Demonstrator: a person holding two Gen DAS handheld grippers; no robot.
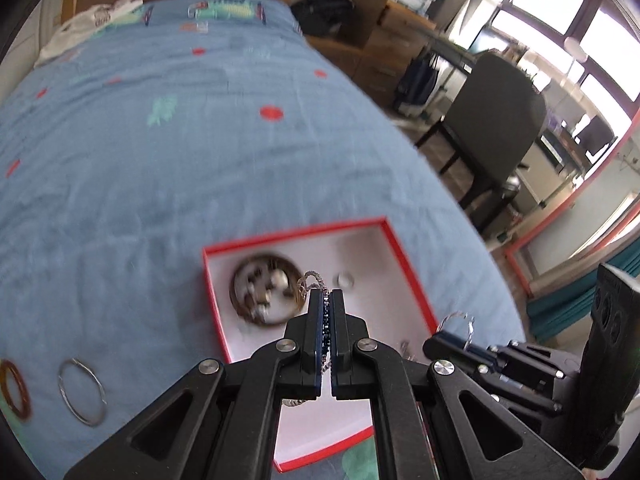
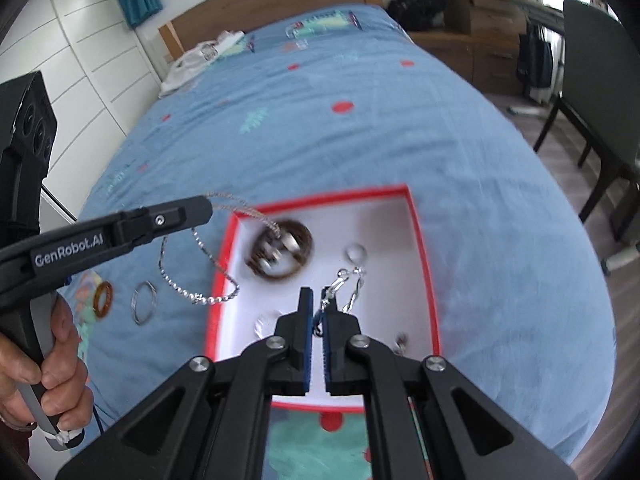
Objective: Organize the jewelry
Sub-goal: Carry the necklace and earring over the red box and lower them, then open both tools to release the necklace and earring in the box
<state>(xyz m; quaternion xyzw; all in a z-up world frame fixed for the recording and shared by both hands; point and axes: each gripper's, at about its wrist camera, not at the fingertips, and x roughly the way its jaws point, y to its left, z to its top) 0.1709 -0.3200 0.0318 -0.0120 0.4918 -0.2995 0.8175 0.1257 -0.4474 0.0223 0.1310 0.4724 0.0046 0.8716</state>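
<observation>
Silver chain pinched in left gripper — dangling over red box edge. Right gripper clamped on clasp chain — above box.

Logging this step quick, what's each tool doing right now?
Left tool: closed on the silver chain necklace.
Right tool: closed on a silver clasp chain.

Bedroom, likely home: bed, wooden headboard, wardrobe.
</observation>
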